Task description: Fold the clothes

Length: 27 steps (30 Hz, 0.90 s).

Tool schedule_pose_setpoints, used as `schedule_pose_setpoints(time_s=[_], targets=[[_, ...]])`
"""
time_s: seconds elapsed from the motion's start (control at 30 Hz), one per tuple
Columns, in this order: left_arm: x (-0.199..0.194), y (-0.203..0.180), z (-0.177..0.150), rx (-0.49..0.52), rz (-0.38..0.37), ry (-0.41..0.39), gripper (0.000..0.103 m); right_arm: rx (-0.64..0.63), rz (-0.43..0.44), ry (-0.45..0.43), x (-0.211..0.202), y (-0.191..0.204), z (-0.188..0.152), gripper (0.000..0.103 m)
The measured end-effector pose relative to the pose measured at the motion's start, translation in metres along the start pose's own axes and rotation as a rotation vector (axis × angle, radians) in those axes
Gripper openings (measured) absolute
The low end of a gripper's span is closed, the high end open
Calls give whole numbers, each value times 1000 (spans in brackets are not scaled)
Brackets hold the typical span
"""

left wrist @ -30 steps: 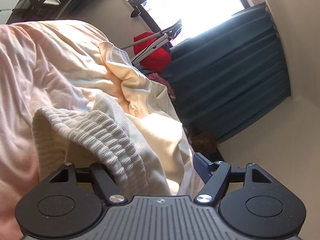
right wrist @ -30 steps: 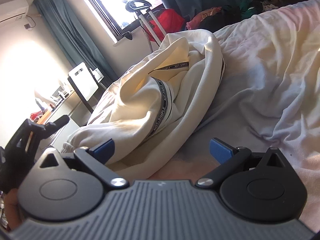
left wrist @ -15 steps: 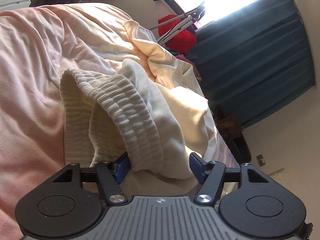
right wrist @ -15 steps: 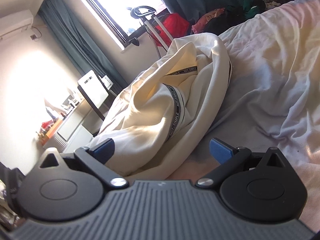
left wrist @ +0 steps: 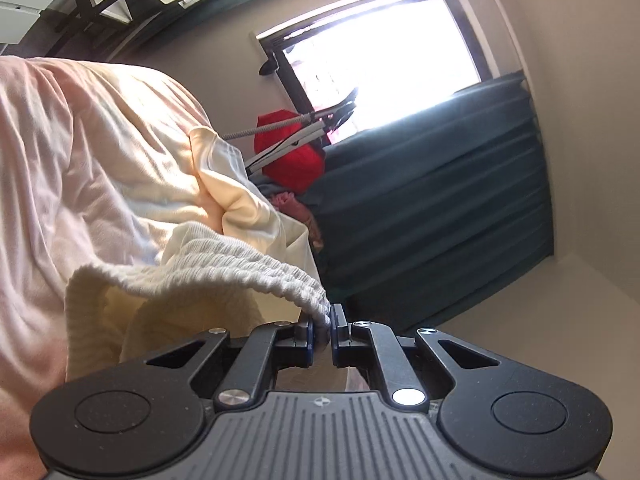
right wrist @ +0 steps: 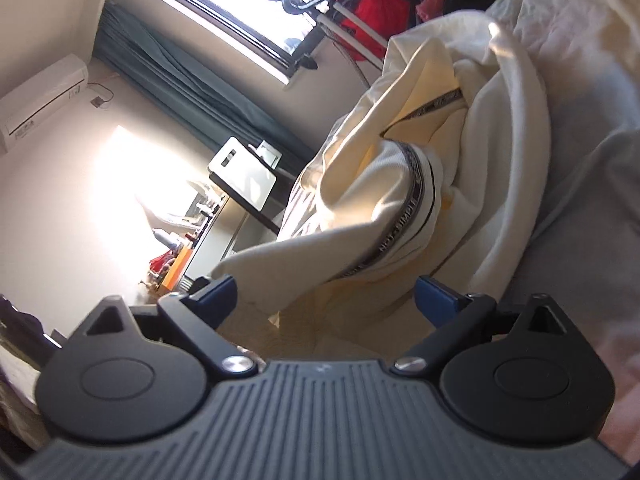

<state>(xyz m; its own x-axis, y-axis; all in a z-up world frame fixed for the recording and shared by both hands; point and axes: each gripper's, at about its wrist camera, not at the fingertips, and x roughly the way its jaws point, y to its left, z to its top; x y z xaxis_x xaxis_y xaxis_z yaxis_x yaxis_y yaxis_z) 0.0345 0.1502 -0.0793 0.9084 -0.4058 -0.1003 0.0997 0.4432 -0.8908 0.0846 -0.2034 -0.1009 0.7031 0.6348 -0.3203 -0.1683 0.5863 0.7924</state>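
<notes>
A cream garment (right wrist: 400, 200) with a ribbed elastic waistband (left wrist: 224, 268) and a black lettered stripe lies crumpled on the pink bed sheet (left wrist: 60, 160). My left gripper (left wrist: 322, 328) is shut on the ribbed waistband and holds its edge up off the sheet. My right gripper (right wrist: 326, 300) is open, its blue pads (right wrist: 434, 298) on either side of a hanging fold of the cream garment, with nothing pinched.
A window, dark teal curtains (left wrist: 440, 200) and a red bag (left wrist: 292, 160) with a clothes steamer stand beyond the bed. A desk (right wrist: 240, 176) with small items and a wall air conditioner (right wrist: 40, 96) are at the left in the right wrist view.
My left gripper has closed on the ribbed waistband and lifted it. My right gripper has tilted and moved closer to the garment, still open.
</notes>
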Motion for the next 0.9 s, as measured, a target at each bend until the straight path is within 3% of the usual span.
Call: schedule_pose_setpoints(time_s=[0.17,0.3,0.33,0.5,0.67,0.77,0.9], targets=[[-10,8,24,-17,31,-68,8,79,-1,46,80,9,24,74],[-13,24,44,-29,66,-117,9,-93,21,71,146,59,44,38],[-13,29,49,-34,74,-129,9,-146,23,74,165,73,49,35],[-17,51,70,-29,116,-179,11,-309,-24,125,259,114,62,30],[-15,76,78,-26,177,-202,11,-405,-157,199,341,103,48,30],[-6,85,79,-18,217,-169,11,-390,-183,213,355,85,36,30],[3,76,77,65,248,-128,12,-391,-149,211,332,82,36,37]])
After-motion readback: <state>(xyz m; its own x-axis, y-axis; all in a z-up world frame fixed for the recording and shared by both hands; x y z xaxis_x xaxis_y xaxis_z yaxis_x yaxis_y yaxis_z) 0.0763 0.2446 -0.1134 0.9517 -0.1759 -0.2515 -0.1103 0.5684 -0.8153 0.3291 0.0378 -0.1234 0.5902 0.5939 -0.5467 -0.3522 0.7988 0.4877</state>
